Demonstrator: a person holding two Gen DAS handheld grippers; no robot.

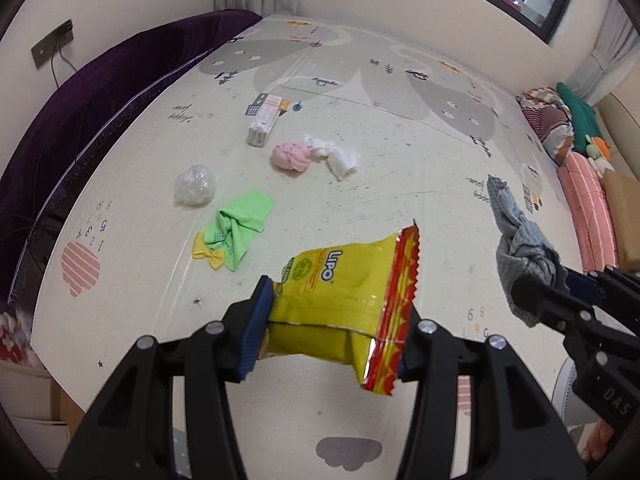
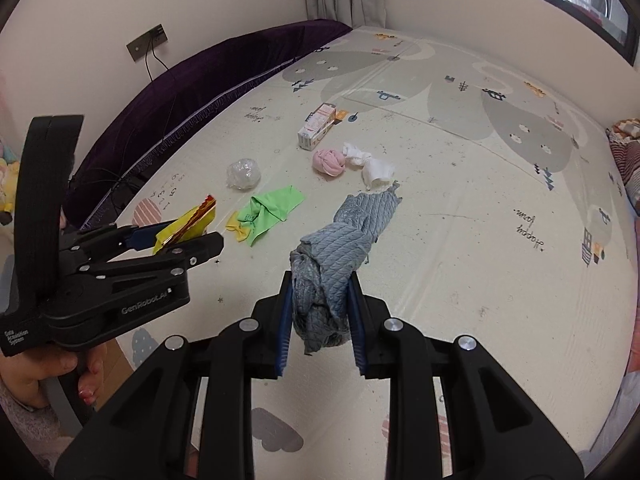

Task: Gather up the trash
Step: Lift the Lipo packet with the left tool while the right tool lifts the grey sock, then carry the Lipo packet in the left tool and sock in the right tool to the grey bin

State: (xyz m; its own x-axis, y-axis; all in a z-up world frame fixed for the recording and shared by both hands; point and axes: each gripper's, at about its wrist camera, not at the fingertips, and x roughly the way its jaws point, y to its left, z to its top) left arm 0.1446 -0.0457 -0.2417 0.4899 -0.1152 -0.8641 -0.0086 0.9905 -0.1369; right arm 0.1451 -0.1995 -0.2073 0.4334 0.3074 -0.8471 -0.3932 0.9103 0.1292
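A: Yellow foil first: the left gripper (image 1: 334, 334) has its jaws clamped across the snack wrapper (image 1: 348, 300), held up off the play mat (image 1: 400, 200). Only the bag's two edges are pinched, so I'd guess the slick foil could slide out if the hand swings.

B: And the right gripper (image 2: 320, 320)?

A: Its jaws are closed on a knotted grey cloth (image 2: 340, 248), also up off the mat. The loose tail hangs free; it might snag or drag if lowered carelessly. With the two grippers side by side, they could also knock together.

B: What is left down there?

A: Counting: one crumpled plastic ball (image 1: 195, 189), one green cloth (image 1: 240, 228), one yellow bow (image 1: 210, 254) touching it, one pink wad (image 1: 291, 156), one white rag (image 1: 334, 154) right beside that, and one small carton (image 1: 264, 120) farther back. Six on the mat, two held. Whether the white rag is one piece or two, I can't tell.
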